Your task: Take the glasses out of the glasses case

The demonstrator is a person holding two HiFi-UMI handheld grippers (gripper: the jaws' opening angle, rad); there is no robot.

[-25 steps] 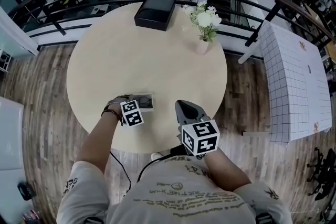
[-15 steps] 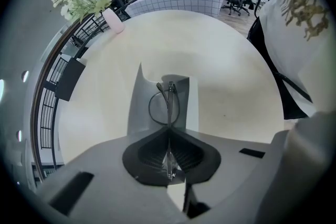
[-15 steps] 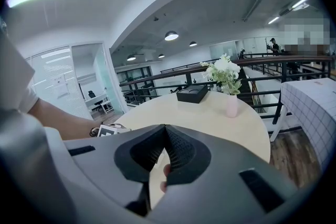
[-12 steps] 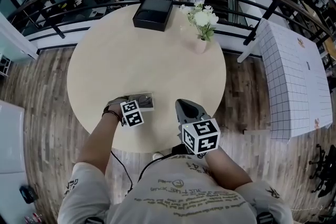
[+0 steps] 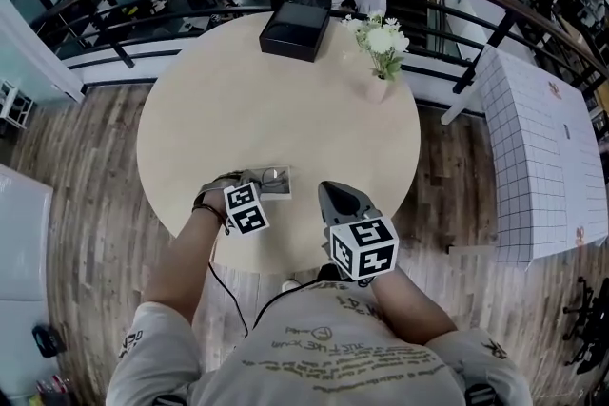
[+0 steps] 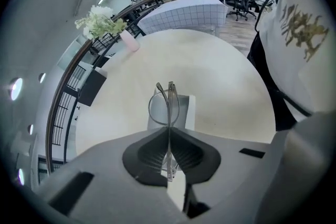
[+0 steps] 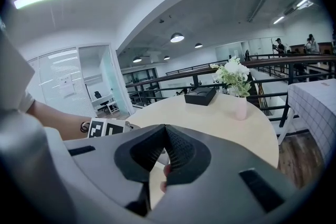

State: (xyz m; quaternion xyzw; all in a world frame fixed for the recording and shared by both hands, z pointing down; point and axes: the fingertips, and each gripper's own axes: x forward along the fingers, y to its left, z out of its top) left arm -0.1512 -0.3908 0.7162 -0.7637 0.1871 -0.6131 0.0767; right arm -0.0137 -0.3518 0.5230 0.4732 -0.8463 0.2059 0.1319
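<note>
Clear-framed glasses (image 6: 164, 107) clamped in left gripper (image 6: 169, 134), over pale glasses case (image 5: 277, 184) by table (image 5: 285, 109) near edge; right gripper (image 7: 165, 134) closed, empty, just beside; black box (image 5: 295, 30), flower vase (image 5: 379, 88) at far edge

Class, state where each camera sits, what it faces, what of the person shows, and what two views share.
Head view: on the head, steeply down at the round beige table; forearms, shirt.
Left gripper view: on the left tool, along jaws shut on clear-framed glasses; torso.
Right gripper view: on the right tool, across the table; left forearm.
Shared: pink vase of white flowers.
</note>
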